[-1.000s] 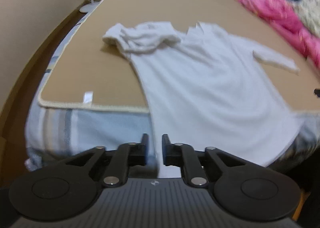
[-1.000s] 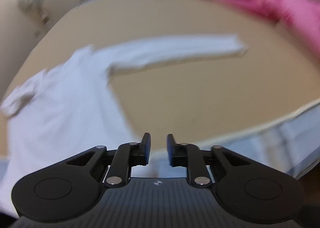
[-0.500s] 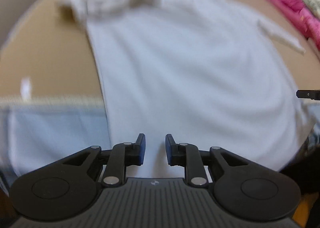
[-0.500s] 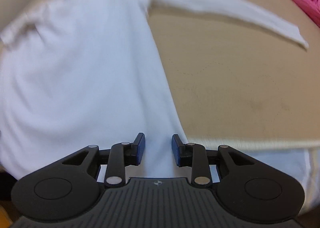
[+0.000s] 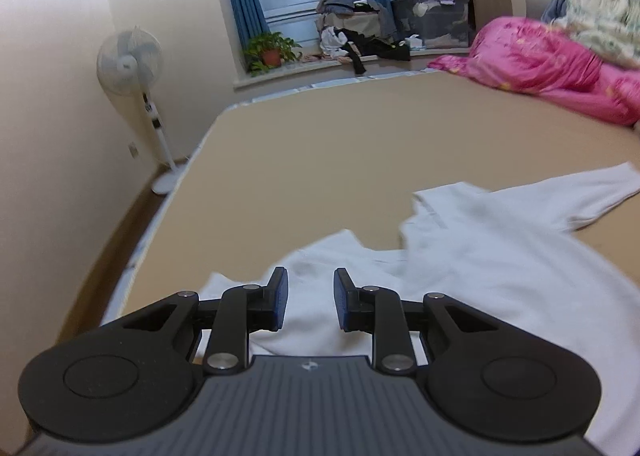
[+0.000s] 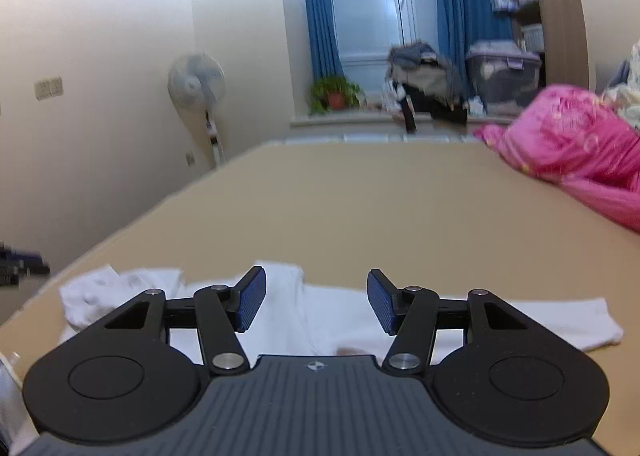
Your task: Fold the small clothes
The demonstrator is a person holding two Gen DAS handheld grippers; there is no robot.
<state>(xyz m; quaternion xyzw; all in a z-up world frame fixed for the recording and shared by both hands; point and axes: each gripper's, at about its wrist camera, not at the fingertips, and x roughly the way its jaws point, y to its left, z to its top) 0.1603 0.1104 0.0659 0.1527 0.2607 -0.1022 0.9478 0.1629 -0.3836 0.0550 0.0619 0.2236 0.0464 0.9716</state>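
A white long-sleeved shirt [image 5: 472,256] lies spread on the tan bed mat [image 5: 340,143]. In the left wrist view one sleeve [image 5: 580,191] stretches to the right and the other lies bunched by my left gripper [image 5: 308,298], which is open and empty just above the cloth. In the right wrist view the shirt [image 6: 332,316] lies under my right gripper [image 6: 316,302], which is wide open and empty. A sleeve end [image 6: 576,320] reaches to the right.
A pink quilt [image 5: 552,63] is piled at the bed's far right. A standing fan [image 5: 132,67] is by the left wall. A plant [image 5: 270,49], clothes and storage boxes sit on the window sill beyond the bed.
Both grippers have tilted up from looking down at the shirt to looking across the bed at a low angle. The right gripper's jaws have opened wider, the left's a little.
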